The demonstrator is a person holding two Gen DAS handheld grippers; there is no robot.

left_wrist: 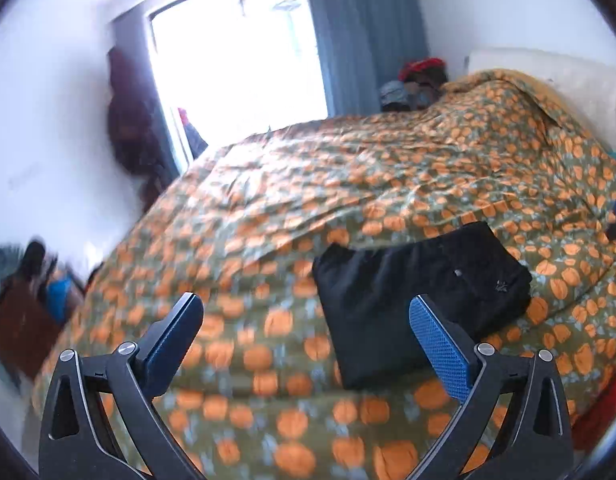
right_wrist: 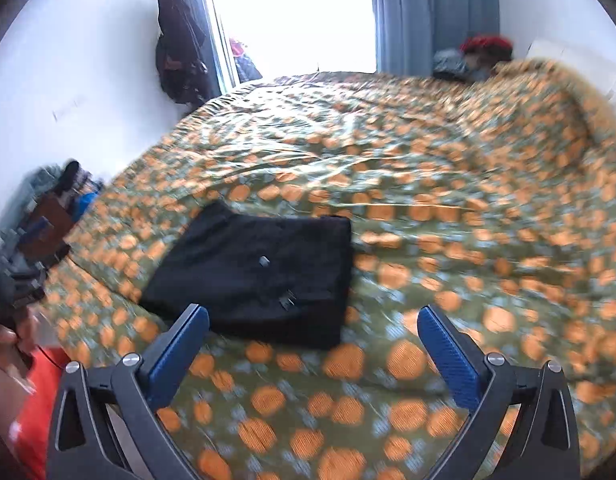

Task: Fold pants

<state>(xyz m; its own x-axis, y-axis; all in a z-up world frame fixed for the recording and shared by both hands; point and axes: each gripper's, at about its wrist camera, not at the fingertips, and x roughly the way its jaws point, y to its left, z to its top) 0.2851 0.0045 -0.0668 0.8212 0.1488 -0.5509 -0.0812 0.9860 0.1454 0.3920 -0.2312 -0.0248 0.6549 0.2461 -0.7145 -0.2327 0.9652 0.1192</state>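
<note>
The black pants (left_wrist: 420,288) lie folded into a compact rectangle on the bed's orange-and-green patterned cover (left_wrist: 267,208). In the left wrist view they sit right of centre, just beyond my right finger. My left gripper (left_wrist: 305,320) is open and empty, raised above the cover to the left of the pants. In the right wrist view the folded pants (right_wrist: 259,268) lie left of centre, just past the left finger. My right gripper (right_wrist: 314,330) is open and empty, above the cover in front of the pants.
A bright window (left_wrist: 235,60) with blue curtains (left_wrist: 364,32) is beyond the bed. Dark clothes hang on the left wall (right_wrist: 179,48). A clothes pile (left_wrist: 416,80) sits at the bed's far corner. Clutter lies on the floor at left (right_wrist: 39,216). White pillows (left_wrist: 548,76) lie at right.
</note>
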